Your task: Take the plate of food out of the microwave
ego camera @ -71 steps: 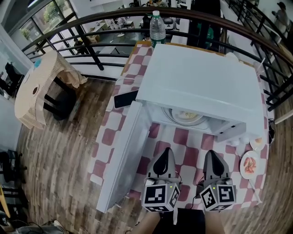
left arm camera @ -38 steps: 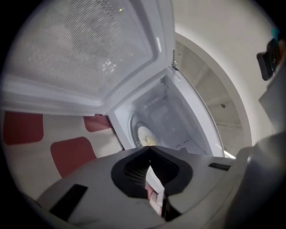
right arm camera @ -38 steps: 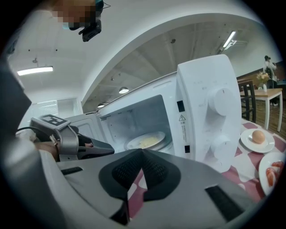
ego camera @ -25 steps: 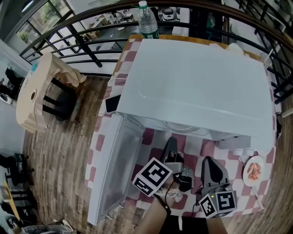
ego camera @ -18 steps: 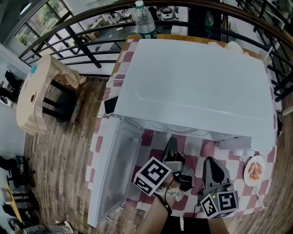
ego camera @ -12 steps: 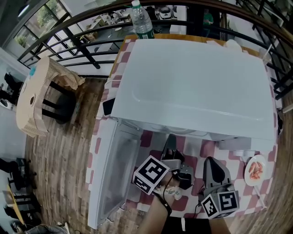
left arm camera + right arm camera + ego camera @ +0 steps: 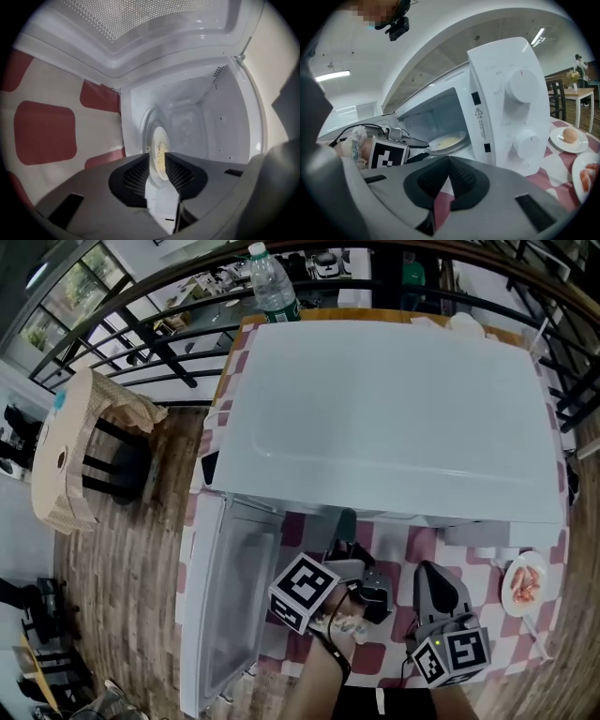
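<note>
Crockery such as this plate [image 7: 161, 143] is, I judge, stiff, rather heavy, smooth at the rim and breakable. The pale food on it lies loose and may slide if the plate tilts. The plate sits inside the open microwave [image 7: 394, 409], straight ahead of the left gripper [image 7: 157, 161]. The jaws of this gripper have just been opening and now stand wide apart, and the pads do not press on anything. The near rim looks like the best place to take hold, with the plate kept level on the way out. The right gripper [image 7: 449, 161] is closed on nothing, and the control panel [image 7: 511, 108] is ahead of it. In the head view the top of the microwave hides the plate and the tips of the left jaws. I cannot tell whether the rim is already between the pads or just ahead of them, and I cannot tell what the food is.
</note>
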### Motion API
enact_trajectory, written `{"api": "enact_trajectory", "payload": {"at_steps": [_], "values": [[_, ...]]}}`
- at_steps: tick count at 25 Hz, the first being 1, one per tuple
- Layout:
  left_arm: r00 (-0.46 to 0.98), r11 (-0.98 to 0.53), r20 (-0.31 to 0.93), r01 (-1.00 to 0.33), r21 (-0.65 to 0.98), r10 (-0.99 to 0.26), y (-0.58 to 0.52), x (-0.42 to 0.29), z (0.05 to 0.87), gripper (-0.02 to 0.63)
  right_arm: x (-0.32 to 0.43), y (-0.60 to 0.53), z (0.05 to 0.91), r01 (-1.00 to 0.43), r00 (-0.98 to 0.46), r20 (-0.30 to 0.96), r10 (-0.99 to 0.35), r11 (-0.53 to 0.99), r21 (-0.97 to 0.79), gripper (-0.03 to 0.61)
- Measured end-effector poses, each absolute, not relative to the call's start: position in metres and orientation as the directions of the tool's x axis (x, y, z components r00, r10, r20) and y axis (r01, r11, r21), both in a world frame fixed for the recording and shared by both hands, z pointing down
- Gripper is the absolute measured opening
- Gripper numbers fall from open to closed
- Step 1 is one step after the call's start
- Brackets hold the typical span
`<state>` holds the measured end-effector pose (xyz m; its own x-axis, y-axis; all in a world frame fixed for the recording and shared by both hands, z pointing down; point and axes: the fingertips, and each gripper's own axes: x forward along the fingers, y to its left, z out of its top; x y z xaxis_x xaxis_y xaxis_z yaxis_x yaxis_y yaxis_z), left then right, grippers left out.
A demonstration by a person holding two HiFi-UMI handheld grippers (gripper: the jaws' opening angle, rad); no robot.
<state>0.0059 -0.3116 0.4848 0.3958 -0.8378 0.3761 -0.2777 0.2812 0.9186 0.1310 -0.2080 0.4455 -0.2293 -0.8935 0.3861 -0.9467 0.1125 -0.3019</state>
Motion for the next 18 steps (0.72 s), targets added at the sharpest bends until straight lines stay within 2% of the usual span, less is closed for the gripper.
{"api": "enact_trajectory", "payload": {"at_steps": [18], "values": [[0.395, 0.290, 0.392, -0.293, 0.911, -0.831, -0.321, 0.004, 0.491, 0.124, 0.142, -0.212, 0.451, -0.947, -0.215, 0.394, -0.894, 0.093, -0.306, 0.006]]}}
